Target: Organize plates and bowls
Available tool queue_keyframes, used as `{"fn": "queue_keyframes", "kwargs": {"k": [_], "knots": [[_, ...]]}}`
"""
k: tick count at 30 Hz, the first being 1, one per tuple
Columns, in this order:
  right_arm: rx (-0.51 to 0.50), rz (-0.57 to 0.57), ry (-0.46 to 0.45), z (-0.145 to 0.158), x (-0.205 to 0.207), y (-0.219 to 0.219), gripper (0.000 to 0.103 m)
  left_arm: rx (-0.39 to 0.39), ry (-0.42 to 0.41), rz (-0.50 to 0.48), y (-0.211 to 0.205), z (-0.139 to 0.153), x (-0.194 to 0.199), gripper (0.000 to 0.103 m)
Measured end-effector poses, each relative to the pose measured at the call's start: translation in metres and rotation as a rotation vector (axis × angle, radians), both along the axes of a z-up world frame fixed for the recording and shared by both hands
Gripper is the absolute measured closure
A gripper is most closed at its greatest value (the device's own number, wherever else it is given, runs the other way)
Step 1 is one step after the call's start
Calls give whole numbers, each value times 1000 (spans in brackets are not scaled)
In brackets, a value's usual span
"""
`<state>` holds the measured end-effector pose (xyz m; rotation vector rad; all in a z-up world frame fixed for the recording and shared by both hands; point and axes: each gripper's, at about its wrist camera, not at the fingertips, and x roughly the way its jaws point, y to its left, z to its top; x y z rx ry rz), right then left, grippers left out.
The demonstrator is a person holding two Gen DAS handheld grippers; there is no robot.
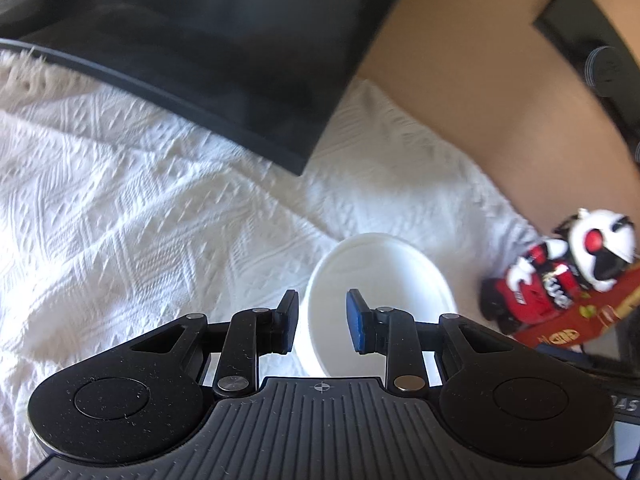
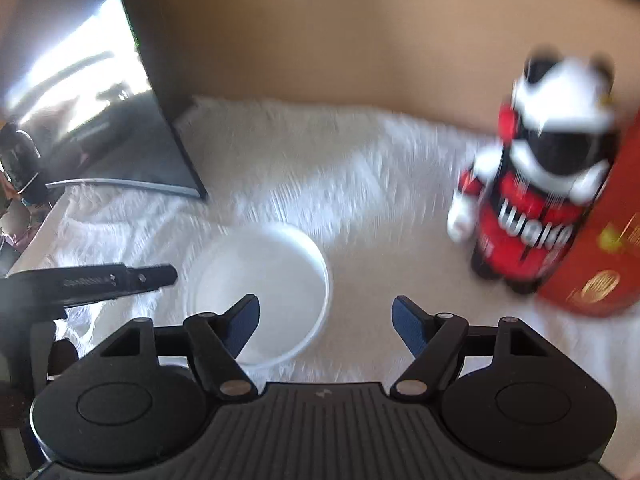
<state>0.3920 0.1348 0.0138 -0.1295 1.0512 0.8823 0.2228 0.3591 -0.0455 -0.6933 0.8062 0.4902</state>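
Looking down from the left gripper (image 1: 322, 320): jaws parted and empty, tilted above the white bowl (image 1: 376, 288) resting upright on the white cloth (image 1: 120, 200), near the dark monitor (image 1: 200, 60). Looking from the right gripper (image 2: 326, 328): jaws spread wide, nothing held, bowl set down just beyond the left finger; no plates visible, so sorting seemingly unfinished.

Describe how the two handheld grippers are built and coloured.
Both the left gripper and the right gripper are matte black: a ribbed centre plate, two round side housings, linkage arms with silver pivot pins, and fingers faced with blue pads.
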Motion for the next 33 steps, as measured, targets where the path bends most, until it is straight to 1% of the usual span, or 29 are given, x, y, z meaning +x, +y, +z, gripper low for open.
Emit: {"fn": "queue_keyframes", "kwargs": {"k": [1, 4, 6, 8, 10, 11, 12, 13, 14, 16, 19, 21, 23, 26, 29, 31, 33], "knots": [[-10, -7, 19, -8, 5, 2, 33, 10, 10, 10, 0, -4, 3, 73], [-27, -13, 85, -30, 16, 11, 38, 55, 66, 22, 2, -18, 14, 73], [-42, -7, 116, -44, 21, 20, 39, 33, 87, 18, 5, -29, 20, 73], [-67, -5, 131, -56, 22, 31, 47, 3, 100, 6, 7, -38, 27, 73], [-89, 12, 174, -71, 25, 43, 69, -11, 105, -7, 3, -42, 31, 73], [-94, 25, 199, -76, 24, 47, 74, -19, 102, -14, 1, -43, 32, 73], [-92, 37, 226, -82, 24, 49, 81, -24, 100, -21, -2, -43, 33, 73], [-87, 47, 248, -84, 24, 50, 84, -23, 100, -29, -5, -43, 34, 71], [-78, 55, 262, -85, 23, 50, 84, -18, 102, -38, -9, -41, 35, 71], [-71, 50, 254, -80, 22, 44, 84, -27, 92, -62, -16, -39, 36, 71], [-69, 29, 248, -75, 28, 26, 84, -94, 81, -100, -27, -38, 41, 71], [-78, 16, 244, -71, 33, 9, 84, -116, 86, -134, -40, -37, 48, 71], [-83, 9, 231, -67, 37, -9, 84, -130, 92, -177, -56, -35, 57, 71], [-98, -33, 203, -65, 43, -40, 84, -164, 97, -266, -83, -37, 71, 71], [-122, -77, 151, -68, 47, -69, 84, -206, 116, -339, -104, -49, 86, 71], [-130, -100, 158, -75, 52, -84, 84, -216, 134, -364, -113, -60, 96, 71], [-131, -123, 191, -85, 57, -96, 84, -224, 150, -371, -118, -69, 104, 71]]}}
